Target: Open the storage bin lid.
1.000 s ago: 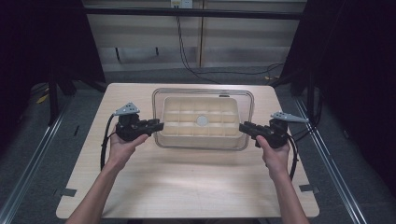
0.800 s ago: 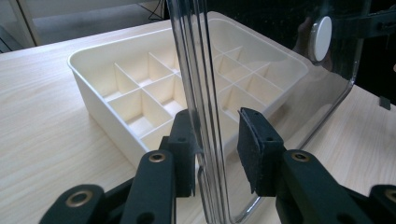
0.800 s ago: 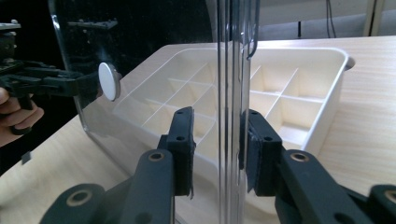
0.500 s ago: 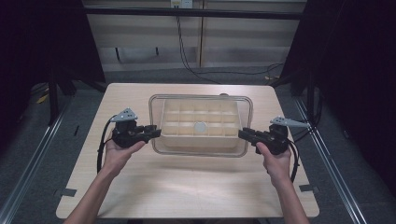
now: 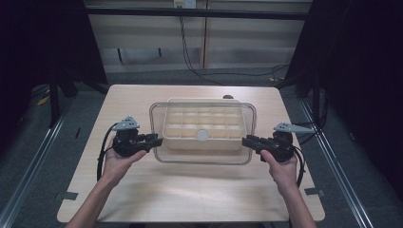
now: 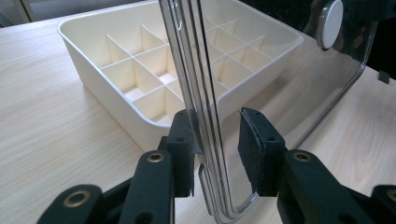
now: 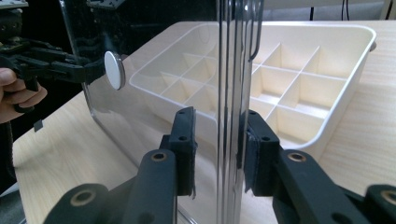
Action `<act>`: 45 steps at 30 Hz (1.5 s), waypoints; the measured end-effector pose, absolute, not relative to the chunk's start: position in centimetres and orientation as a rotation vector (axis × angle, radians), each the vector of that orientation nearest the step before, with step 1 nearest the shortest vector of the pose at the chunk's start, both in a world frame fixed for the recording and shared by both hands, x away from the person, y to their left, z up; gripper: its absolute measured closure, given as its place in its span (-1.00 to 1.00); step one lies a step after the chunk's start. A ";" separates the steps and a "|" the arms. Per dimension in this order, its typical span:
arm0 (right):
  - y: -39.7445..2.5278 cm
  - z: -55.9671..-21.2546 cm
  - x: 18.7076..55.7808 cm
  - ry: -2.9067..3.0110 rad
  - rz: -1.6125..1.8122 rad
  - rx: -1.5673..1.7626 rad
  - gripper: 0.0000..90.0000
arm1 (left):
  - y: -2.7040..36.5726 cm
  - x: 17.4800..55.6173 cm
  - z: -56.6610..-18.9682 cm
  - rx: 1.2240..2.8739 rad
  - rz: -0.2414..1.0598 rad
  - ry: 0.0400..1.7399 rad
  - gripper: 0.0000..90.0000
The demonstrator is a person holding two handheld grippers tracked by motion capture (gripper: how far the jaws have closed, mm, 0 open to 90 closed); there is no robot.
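The left gripper [image 5: 157, 140] straddles the left edge of the clear lid [image 5: 202, 159], one pad touching, the other apart. The right gripper [image 5: 248, 141] pinches its right edge. The lid hangs over the cream tray [image 5: 202, 142] at mid-worktop [image 5: 142, 190], shifted toward the near side. With a loose left hold, the lid could tilt, slip out and knock the tray's rim.

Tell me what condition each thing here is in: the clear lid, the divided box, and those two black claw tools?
Clear lid: off the box, held level above it by its two short edges.
Compartment tray: uncovered, its cells empty, resting on the table.
Left gripper: jaws either side of the lid's edge, with a gap at one pad.
Right gripper: jaws astride the lid's opposite edge, nearly closed.
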State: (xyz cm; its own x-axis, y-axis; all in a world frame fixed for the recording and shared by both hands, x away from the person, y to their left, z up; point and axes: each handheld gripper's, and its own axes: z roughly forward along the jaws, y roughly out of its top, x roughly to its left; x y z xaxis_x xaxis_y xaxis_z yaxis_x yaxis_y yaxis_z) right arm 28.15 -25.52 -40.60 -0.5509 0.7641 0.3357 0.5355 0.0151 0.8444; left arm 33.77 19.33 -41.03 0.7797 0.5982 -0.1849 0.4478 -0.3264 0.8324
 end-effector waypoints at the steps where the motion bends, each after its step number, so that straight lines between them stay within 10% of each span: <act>1: -25.5 -40.6 28.1 2.067 1.559 1.362 0.53 | 19.3 33.7 -41.1 1.973 0.181 0.792 0.49; 45: -24.4 -42.4 22.5 2.199 1.521 1.376 0.52 | 21.0 26.8 -42.3 2.046 0.161 0.767 0.55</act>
State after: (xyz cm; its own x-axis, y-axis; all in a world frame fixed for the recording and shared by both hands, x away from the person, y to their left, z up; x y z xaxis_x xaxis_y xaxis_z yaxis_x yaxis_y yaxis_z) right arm 22.49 -24.37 -42.39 -0.5739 0.7342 0.3627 0.5983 0.0735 0.7979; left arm 26.83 20.97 -42.30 0.7975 0.5769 -0.1764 0.4574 -0.3875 0.8004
